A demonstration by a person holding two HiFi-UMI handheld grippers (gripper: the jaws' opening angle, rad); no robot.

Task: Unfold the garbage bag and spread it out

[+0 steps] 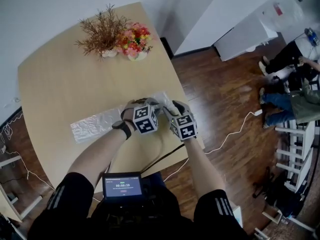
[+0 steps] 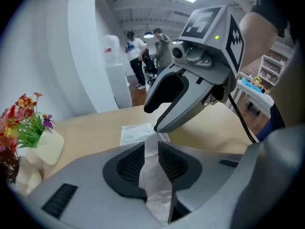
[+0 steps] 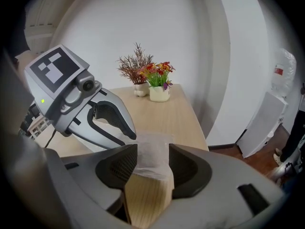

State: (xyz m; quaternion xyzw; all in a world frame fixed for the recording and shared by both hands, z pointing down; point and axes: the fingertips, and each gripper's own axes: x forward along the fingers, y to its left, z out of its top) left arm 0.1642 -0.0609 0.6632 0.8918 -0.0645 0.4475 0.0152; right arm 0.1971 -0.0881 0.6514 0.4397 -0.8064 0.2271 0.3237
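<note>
Pale wood fills the upper left of the head view: a table (image 1: 55, 84) with rounded corners, set against a white wall, with dark plank floor (image 1: 220, 94) to its right. At the table's far edge stand a brown dried sprig (image 1: 102, 33) and a pot of red and pink flowers (image 1: 135, 39), just beside each other. A white cable (image 1: 235, 131) trails over the floor, a white cabinet (image 1: 245, 36) stands at the upper right, and seated people (image 1: 287, 101) show at the right edge. The garbage bag (image 1: 95, 125), a translucent folded strip, lies flat across the table's middle, running from centre left toward the right edge. Both my tools meet at its right end. My left gripper (image 2: 151, 151) has its ribbed pads closed on a gathered fold of the bag. My right gripper (image 3: 152, 159) stands with its jaws wide apart, the bag's end lying between them on bare wood.
</note>
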